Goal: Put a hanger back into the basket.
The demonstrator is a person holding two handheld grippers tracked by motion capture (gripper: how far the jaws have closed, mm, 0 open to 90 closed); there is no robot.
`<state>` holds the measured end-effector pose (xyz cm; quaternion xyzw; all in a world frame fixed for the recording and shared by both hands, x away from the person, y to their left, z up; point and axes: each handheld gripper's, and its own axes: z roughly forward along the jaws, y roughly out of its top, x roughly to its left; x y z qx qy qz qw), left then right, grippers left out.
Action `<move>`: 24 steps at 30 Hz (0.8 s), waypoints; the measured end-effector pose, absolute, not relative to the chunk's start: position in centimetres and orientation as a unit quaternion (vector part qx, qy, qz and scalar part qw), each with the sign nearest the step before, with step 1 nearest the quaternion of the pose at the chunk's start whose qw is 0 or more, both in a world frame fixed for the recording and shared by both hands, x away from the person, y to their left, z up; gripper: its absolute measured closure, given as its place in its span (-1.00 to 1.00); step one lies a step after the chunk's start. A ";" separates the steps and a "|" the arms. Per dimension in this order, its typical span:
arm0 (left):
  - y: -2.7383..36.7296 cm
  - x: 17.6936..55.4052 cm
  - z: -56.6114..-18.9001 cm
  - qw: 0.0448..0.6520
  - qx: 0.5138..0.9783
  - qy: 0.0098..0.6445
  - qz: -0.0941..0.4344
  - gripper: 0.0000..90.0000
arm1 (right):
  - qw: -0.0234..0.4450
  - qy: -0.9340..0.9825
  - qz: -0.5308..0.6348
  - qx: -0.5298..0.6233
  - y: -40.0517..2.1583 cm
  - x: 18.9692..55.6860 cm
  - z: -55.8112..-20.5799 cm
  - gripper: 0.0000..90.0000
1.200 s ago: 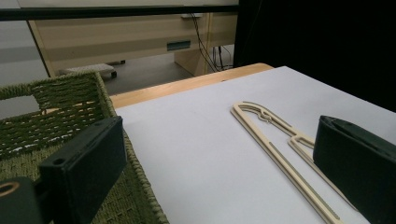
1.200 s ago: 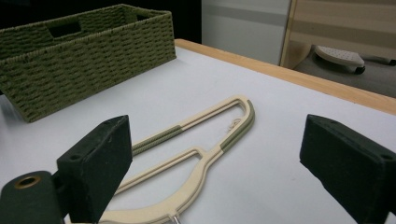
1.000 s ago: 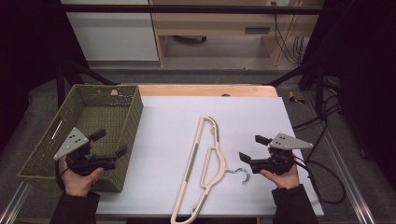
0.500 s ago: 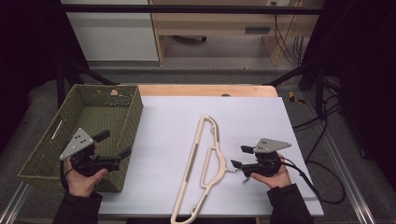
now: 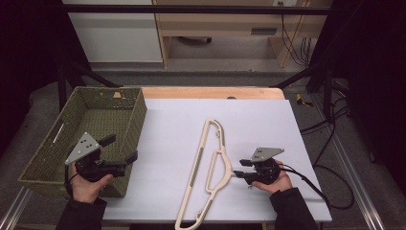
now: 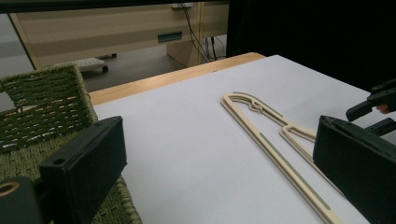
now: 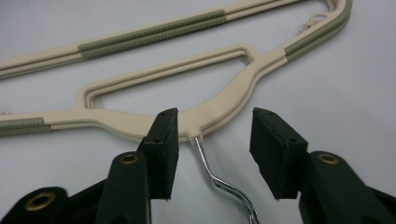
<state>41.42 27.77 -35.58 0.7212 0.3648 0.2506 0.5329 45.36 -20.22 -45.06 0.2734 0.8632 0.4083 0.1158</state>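
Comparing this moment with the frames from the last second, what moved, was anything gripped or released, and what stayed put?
The right gripper has come down and in toward the cream hanger, and its jaws have just been closing. They now straddle the metal hook at the hanger's neck, but the pads do not yet press on it. Nothing was taken hold of or let go. The left gripper, open by the green basket, stayed put, as did the hanger.

A white worktop (image 5: pixel 167 129) with a pale wooden strip along its far edge stands on a grey floor (image 5: pixel 215 76). Beyond the far edge sit a white cabinet (image 5: pixel 115 33) and a light wooden desk (image 5: pixel 230 24). Black cables (image 5: pixel 330 124) trail past the right edge. Darkness surrounds both sides.
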 end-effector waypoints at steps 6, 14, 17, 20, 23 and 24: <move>27.4 41.5 -35.7 0.529 0.726 0.362 0.249 -0.94 | 0.105 0.876 0.393 0.260 -19.8 45.5 -46.0 0.36; 26.7 41.7 -36.1 0.521 0.736 0.358 0.242 -0.94 | 0.087 0.885 0.384 0.250 -19.4 46.0 -47.2 0.62; 26.3 41.8 -36.3 0.519 0.740 0.355 0.239 -0.94 | 0.082 0.890 0.378 0.242 -19.3 46.1 -47.6 0.77; 26.1 41.8 -36.5 0.517 0.742 0.354 0.237 -0.94 | 0.075 0.888 0.384 0.241 -19.4 46.3 -47.6 0.85; 25.9 41.8 -36.5 0.515 0.745 0.352 0.237 -0.93 | 0.070 0.888 0.388 0.235 -19.6 46.5 -47.7 0.88; 25.8 41.8 -36.6 0.514 0.746 0.352 0.235 -0.93 | 0.069 0.889 0.390 0.230 -19.7 46.6 -47.8 0.89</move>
